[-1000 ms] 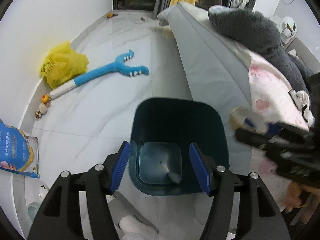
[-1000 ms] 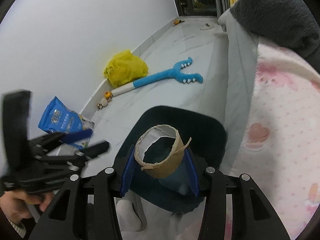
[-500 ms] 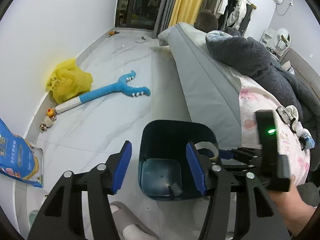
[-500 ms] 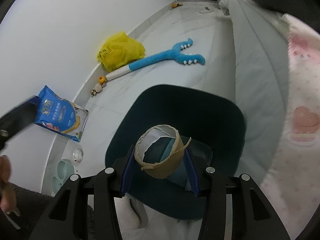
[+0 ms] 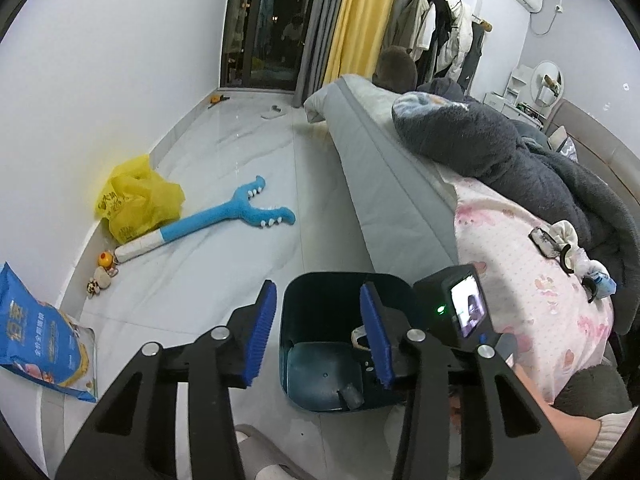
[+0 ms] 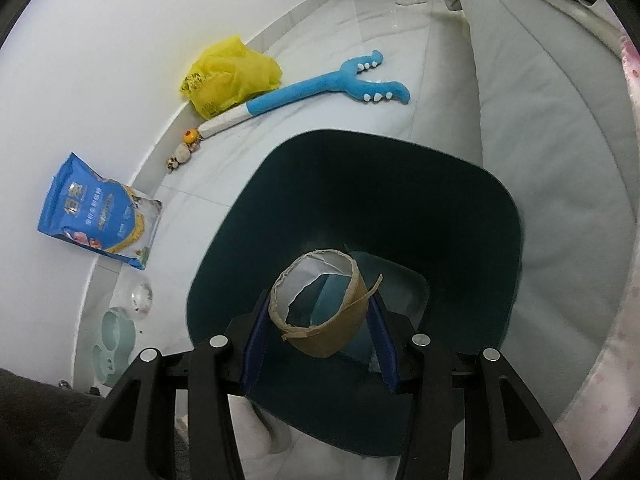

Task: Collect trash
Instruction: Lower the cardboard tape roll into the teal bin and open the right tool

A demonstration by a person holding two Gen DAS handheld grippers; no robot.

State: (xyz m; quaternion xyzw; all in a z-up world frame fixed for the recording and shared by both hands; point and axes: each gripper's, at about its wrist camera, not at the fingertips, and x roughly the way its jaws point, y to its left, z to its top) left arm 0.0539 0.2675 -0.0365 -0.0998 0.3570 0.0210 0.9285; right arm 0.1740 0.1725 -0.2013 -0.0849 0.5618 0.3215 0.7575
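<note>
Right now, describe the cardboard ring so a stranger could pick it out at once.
Find the dark teal bin standing on the white floor beside the bed. Directly over its opening, the right gripper is shut on the cardboard ring. It is the only brown thing there: a short, torn tube, white inside, with a loose peeling strip.

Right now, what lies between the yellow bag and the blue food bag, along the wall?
In the right wrist view: an orange ball and small toys.
</note>
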